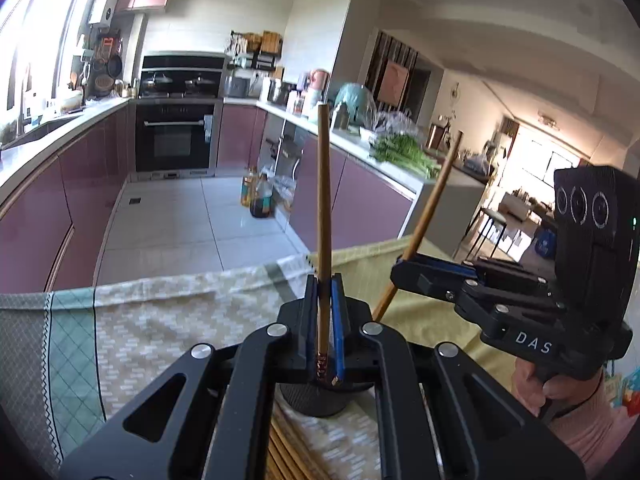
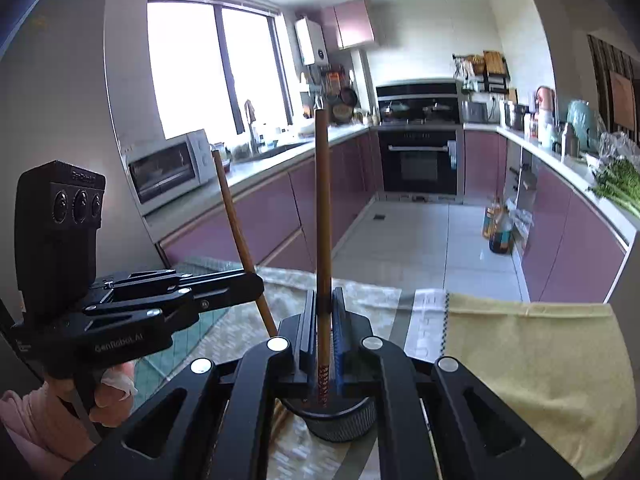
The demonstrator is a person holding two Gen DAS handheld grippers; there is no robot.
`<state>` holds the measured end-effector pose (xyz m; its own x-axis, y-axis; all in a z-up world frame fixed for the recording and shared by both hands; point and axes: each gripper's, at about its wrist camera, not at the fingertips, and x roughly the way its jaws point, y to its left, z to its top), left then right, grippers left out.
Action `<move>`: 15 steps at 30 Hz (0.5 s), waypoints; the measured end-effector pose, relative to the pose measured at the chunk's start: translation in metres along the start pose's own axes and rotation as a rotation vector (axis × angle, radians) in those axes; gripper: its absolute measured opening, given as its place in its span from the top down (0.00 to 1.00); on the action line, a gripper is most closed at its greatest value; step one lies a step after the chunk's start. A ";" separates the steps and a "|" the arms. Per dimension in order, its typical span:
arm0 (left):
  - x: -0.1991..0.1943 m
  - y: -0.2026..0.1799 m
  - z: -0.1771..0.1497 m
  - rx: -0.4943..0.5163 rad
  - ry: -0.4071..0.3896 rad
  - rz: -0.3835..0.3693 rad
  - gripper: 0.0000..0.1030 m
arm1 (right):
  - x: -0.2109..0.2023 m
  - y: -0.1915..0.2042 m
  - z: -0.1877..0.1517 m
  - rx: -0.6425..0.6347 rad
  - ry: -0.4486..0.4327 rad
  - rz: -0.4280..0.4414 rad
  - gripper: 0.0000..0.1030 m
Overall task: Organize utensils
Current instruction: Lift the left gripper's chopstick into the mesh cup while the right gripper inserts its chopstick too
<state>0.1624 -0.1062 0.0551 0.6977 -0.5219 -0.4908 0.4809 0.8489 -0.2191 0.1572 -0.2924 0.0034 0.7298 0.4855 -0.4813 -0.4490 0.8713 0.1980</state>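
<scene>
Both grippers clamp one brown chopstick apiece: left gripper (image 1: 324,328) holds its chopstick (image 1: 323,216) upright, right gripper (image 2: 325,332) holds the other chopstick (image 2: 322,220), both above a black mesh holder (image 2: 340,420). Lettering reads "DAS" and "GenRobot.AI". Patterned red bands mark each stick's lower end.

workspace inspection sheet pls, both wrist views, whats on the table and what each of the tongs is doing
surface: table under patterned cloths, a yellow cloth to the right
job's things: one chopstick in the left tongs, one chopstick in the right tongs; black mesh holder below; more chopsticks lying flat on the cloth
clutter: nothing seen on the table
grippers: left tongs shut on a chopstick held upright; right tongs the same
cables: nothing seen
surroundings: kitchen with purple cabinets, oven, microwave, greens on the counter, bottles on the floor
</scene>
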 end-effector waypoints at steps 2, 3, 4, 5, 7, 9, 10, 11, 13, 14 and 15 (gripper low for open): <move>0.011 0.001 -0.007 0.009 0.035 -0.003 0.93 | 0.011 -0.003 -0.003 0.003 0.046 0.002 0.94; 0.014 0.004 -0.016 0.013 0.045 -0.003 0.93 | 0.017 -0.004 -0.005 0.006 0.069 0.004 0.94; 0.018 0.006 -0.025 0.019 0.058 -0.002 0.93 | 0.019 -0.001 -0.007 0.009 0.084 0.005 0.94; 0.023 0.005 -0.027 0.024 0.078 0.002 0.93 | 0.022 -0.002 -0.008 0.014 0.098 0.006 0.94; 0.034 0.010 -0.031 0.028 0.098 0.010 0.93 | 0.028 -0.001 -0.011 0.019 0.121 0.007 0.94; 0.042 0.017 -0.033 0.029 0.111 0.010 0.93 | 0.034 -0.003 -0.010 0.027 0.132 -0.003 0.93; 0.046 0.018 -0.032 0.025 0.115 0.012 0.93 | 0.035 -0.004 -0.010 0.031 0.134 -0.005 0.93; 0.049 0.021 -0.032 0.021 0.119 0.012 0.93 | 0.036 -0.003 -0.009 0.033 0.136 -0.007 0.93; 0.054 0.023 -0.032 0.013 0.131 0.014 0.92 | 0.039 -0.003 -0.007 0.043 0.137 -0.012 0.93; 0.054 0.022 -0.030 0.010 0.132 0.019 0.91 | 0.040 -0.003 -0.007 0.047 0.137 -0.013 0.92; 0.055 0.022 -0.030 0.008 0.131 0.023 0.90 | 0.041 -0.004 -0.005 0.050 0.137 -0.018 0.92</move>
<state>0.1955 -0.1131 -0.0016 0.6336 -0.4861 -0.6019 0.4699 0.8598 -0.1998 0.1868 -0.2766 -0.0212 0.6586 0.4586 -0.5965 -0.4078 0.8838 0.2293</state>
